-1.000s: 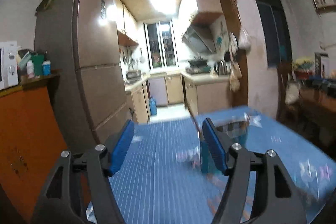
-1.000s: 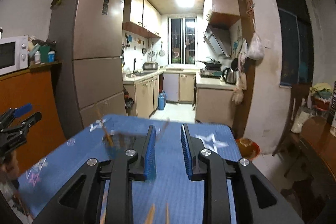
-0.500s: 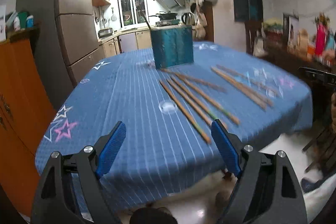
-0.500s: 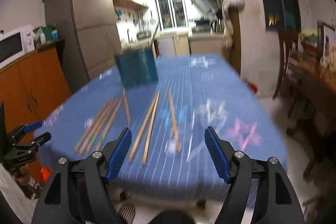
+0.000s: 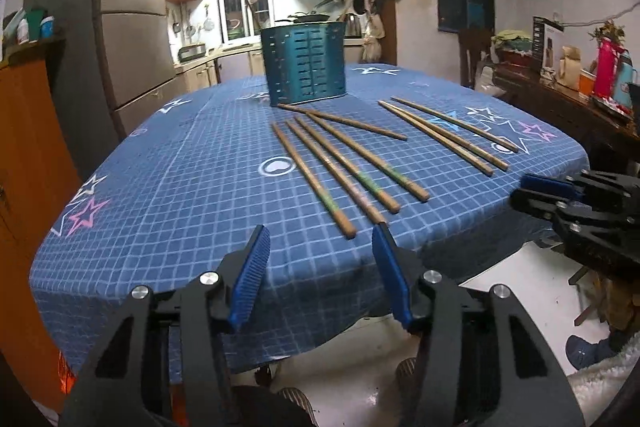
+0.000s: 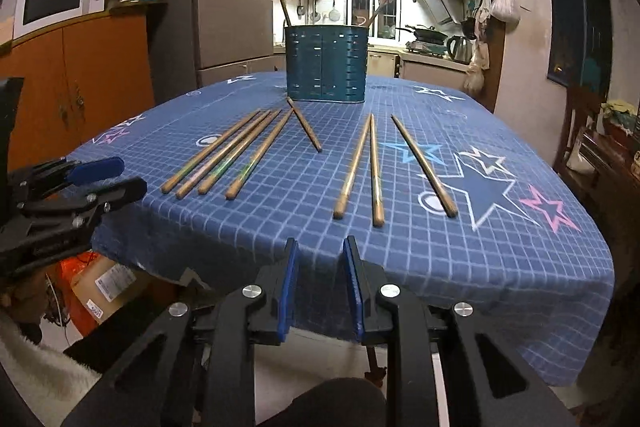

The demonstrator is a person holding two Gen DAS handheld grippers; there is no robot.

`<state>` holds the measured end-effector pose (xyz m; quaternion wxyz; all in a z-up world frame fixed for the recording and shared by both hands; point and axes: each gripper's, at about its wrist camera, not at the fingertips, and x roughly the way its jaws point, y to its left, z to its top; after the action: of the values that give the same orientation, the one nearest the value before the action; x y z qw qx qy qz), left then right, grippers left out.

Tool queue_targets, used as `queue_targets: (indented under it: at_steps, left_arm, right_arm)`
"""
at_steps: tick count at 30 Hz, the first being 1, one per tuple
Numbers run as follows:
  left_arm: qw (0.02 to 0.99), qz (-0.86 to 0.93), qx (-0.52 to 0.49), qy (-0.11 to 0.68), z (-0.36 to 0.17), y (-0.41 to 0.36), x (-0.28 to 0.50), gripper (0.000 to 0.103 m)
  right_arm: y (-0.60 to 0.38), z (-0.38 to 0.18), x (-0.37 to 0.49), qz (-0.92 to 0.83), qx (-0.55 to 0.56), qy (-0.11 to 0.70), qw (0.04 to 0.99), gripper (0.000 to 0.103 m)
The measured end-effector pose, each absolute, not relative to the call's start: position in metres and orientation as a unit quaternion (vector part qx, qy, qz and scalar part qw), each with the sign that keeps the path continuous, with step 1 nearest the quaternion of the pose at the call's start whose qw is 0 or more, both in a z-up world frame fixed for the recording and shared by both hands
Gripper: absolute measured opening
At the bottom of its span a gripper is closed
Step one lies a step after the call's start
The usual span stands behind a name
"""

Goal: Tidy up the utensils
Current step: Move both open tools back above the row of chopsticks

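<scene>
Just off the near edge of the surface (image 6: 520, 267), the right gripper (image 6: 318, 247) hangs with its blue pads a narrow gap apart and closing, nothing between them. Off the same edge toward the near left corner, the left gripper (image 5: 320, 239) has its jaws about half spread and also closing, likewise empty, its tips just short of the nearest chopstick ends. On the blue checked cloth lie eight wooden chopsticks: a fan of four chopsticks (image 6: 224, 155) toward the left edge, a single chopstick (image 6: 304, 125) slanting just in front of the holder, and three chopsticks (image 6: 374, 167) toward the right edge. Centred toward the far edge stands the teal slotted utensil holder (image 6: 326, 67), upright, with what look like two handles poking out of its top, though the backlight makes them hard to make out.
</scene>
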<state>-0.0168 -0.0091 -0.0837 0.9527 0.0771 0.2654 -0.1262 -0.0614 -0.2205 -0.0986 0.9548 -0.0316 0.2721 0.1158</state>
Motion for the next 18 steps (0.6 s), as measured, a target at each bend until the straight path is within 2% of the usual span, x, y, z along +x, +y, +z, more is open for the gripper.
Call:
queue_targets:
  at_steps: [3,4,12,18]
  left_arm:
    - [0.952,-0.123,0.082,0.268,-0.088,-0.017,-0.010,0.051]
    - [0.952,-0.119,0.084,0.270,-0.090,-0.019,-0.008,0.048]
    - [0.956,-0.103,0.072,0.265,-0.095,-0.023,0.001,0.037]
    - [0.959,-0.096,0.068,0.258,-0.096,-0.021,0.002,0.034]
  right_arm:
    - [-0.223,-0.098,-0.052,0.114,-0.025,0.269,0.956,0.025]
    - [-0.223,-0.098,-0.051,0.113,-0.025,0.267,0.957,0.025]
    - [-0.222,-0.097,-0.041,0.103,-0.030,0.263,0.959,0.025]
    - [-0.218,-0.098,-0.025,0.090,-0.032,0.262,0.960,0.025]
